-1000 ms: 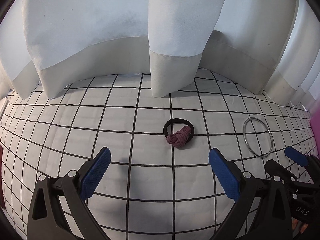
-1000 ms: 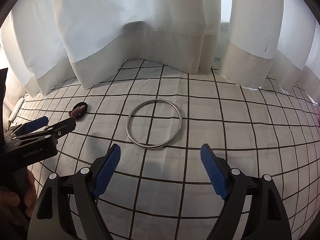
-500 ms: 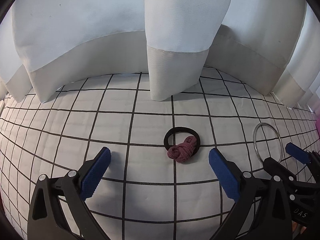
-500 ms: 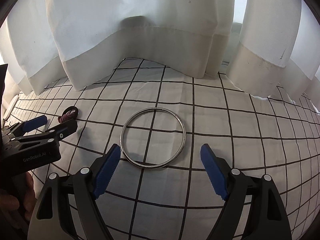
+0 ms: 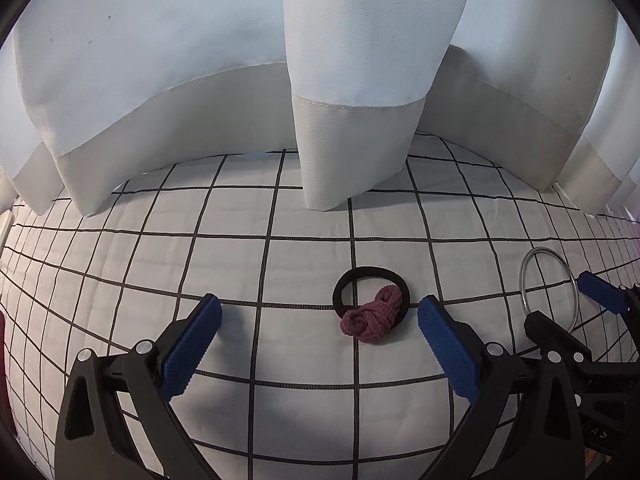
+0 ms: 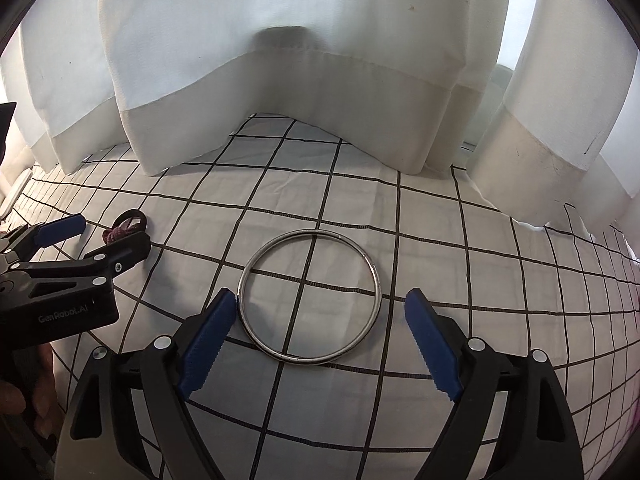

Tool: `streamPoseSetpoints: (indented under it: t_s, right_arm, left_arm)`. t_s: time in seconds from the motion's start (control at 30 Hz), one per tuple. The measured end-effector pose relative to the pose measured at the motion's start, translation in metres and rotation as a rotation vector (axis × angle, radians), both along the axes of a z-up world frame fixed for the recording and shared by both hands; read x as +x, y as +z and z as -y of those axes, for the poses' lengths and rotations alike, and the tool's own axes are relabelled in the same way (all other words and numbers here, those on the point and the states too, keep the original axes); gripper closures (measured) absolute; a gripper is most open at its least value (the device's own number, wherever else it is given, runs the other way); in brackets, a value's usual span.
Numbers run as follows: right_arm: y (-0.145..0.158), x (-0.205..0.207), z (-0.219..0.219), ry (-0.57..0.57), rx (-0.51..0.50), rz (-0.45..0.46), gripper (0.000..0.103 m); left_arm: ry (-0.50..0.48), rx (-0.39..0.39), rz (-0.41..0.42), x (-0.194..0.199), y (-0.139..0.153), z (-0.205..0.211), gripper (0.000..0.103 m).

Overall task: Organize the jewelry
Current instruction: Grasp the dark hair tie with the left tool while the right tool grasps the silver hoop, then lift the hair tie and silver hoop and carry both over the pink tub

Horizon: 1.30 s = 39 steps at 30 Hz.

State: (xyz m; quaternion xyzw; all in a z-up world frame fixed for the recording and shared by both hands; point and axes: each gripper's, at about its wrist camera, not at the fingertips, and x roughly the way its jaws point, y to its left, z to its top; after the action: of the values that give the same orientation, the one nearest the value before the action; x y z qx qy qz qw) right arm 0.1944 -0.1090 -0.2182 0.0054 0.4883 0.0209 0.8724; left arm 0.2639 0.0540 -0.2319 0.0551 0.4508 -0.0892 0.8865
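Bangle: silver metal bangle (image 6: 308, 297) lies flat on the grid-patterned bed cover (image 6: 460, 280), toward the curtained back edge, and shows at the right edge of the left wrist view (image 5: 548, 292).
Hair tie: black hair tie (image 5: 371, 304) with a knotted pink fabric bit lies flat on the same cover, well apart from the bangle, on its left.
Right hand-held gripper (image 6: 316, 344): jaws apart, low over the cover; the bangle's near arc sits between the 2 blue pads, the left pad (image 6: 208, 340) just beside the rim.
Left hand-held gripper (image 5: 320, 344): jaws apart, holding nothing; the hair tie lies between its blue pads, nearer the right one.
Curtain: white curtain (image 5: 360, 80) hangs in folds, its hem resting on the cover behind both items.
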Motion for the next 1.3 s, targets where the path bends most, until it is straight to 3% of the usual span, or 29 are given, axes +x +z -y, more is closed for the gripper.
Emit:
streamPoseSetpoints:
  t_s: [0.17, 0.4, 0.5, 0.57, 0.63, 0.7, 0.77, 0.8, 1.3]
  right_arm:
    - [-0.003, 0.003, 0.000, 0.004, -0.004, 0.019, 0.015]
    - [-0.007, 0.008, 0.000, 0.019, 0.001, 0.022, 0.016]
    - [-0.007, 0.010, -0.001, 0.031, 0.005, 0.023, 0.019]
    - [-0.005, 0.006, -0.003, 0.050, 0.001, 0.033, 0.030]
    - [-0.004, 0.005, -0.004, 0.052, -0.004, 0.037, 0.031]
    - [-0.005, 0.004, -0.004, 0.052, 0.001, 0.039, 0.031]
    - [-0.004, 0.002, -0.005, 0.054, 0.001, 0.043, 0.032]
    - [-0.004, -0.001, -0.005, 0.051, 0.002, 0.046, 0.032]
    - [0.011, -0.018, 0.004, 0.039, 0.029, 0.081, 0.032]
  left_arm:
    - [0.010, 0.004, 0.000, 0.005, 0.001, 0.001, 0.005]
    - [0.007, 0.000, -0.003, 0.009, 0.002, 0.001, 0.005]
    - [0.015, -0.004, 0.006, 0.004, 0.002, -0.003, 0.011]
    - [0.017, -0.008, 0.020, 0.003, 0.004, -0.005, 0.021]
    - [0.015, -0.010, 0.033, -0.001, 0.005, -0.004, 0.029]
    - [0.003, -0.012, 0.052, -0.005, 0.007, -0.003, 0.047]
    - [-0.010, -0.011, 0.067, -0.009, 0.009, -0.002, 0.084]
    - [-0.014, -0.009, 0.069, -0.010, 0.010, -0.002, 0.087]
    - [-0.016, -0.111, 0.094, -0.045, 0.026, -0.029, 0.091]
